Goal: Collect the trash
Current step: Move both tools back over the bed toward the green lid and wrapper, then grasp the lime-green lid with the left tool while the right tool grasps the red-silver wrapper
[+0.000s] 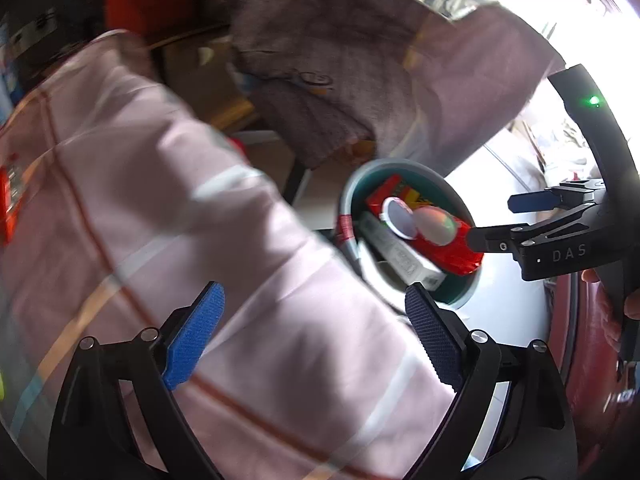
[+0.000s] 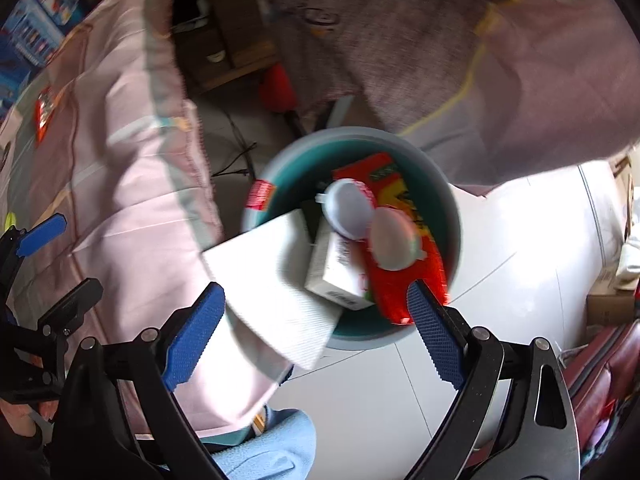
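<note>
A: Hovering over the bin (image 2: 352,240) now, the right gripper (image 2: 316,336) has its blue pads spread wide, and a white sheet of paper (image 2: 276,280) sits loose in the gap between them, blurred, touching neither pad that I can see.

B: And the paper's far corner reaches over the bin's near rim, just ahead of the left finger. Beyond the fingertips the bin is already well filled: a red packet (image 2: 400,248) leans against the rim right at the tip of the right finger, a white box (image 2: 340,264) lies beside it, and a round white lid (image 2: 348,212) and a pale oval piece (image 2: 394,240) rest on top.

A: Switching to the left wrist view, the left gripper (image 1: 316,336) is also wide open and holds nothing. Between its fingers there is only pink bedding (image 1: 160,220), draped close under the camera.

B: The bin (image 1: 404,236) shows just past the tip of its right finger, with the red packet (image 1: 444,240) sticking up over the edge. Off to the right of the fingers, the other gripper (image 1: 492,220) comes in sideways, jaws apart, its lower finger right beside the packet.

A: Whether that finger touches the packet, I can't tell. White floor (image 2: 380,400) lies under the bin.
</note>
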{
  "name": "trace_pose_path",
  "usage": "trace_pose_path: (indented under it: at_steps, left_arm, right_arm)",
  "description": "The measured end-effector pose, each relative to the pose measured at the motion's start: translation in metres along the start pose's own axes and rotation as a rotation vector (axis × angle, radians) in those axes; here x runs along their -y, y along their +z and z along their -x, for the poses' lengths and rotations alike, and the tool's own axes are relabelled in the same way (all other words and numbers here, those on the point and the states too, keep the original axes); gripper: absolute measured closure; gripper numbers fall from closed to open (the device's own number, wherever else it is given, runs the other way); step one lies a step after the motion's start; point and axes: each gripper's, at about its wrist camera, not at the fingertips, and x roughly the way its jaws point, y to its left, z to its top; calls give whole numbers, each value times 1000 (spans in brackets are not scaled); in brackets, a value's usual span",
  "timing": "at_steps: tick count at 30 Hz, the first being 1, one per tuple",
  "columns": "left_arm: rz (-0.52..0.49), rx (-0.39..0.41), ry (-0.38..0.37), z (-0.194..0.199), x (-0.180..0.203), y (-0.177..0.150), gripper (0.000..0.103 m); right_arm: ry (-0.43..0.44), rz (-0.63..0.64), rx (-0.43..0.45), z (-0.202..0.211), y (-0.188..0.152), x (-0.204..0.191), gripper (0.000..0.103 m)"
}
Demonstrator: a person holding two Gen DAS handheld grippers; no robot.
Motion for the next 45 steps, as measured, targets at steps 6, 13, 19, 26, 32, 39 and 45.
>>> trace_pose_path:
  at_steps: [6,13,19,26,32,39,45]
  left_arm:
    - [83,29,34,28,-46,-23,10]
    - [200,73,96,65,-114,-54,10]
    - [295,98,175,98,-178,-85,10]
    - [445,102,274,130,-262,-136,10]
    - [531,101,303,142,-306,-162,10]
    - [531,108,332,139,-326,-160,24]
    - [484,94,356,131,-327,-152,55]
  right_arm:
    - [2,81,3,7,10,-54,15]
    - [23,168,12,10,16,-121,15]
    - [61,243,-1,3,23,-189,15]
    - [108,293,1,-2,34,-251,15]
    - [165,295,5,-7,41,-290,15]
    - [209,262,-4,-20,49,-309,15]
    - [228,260,-32,-34,49,-320,15]
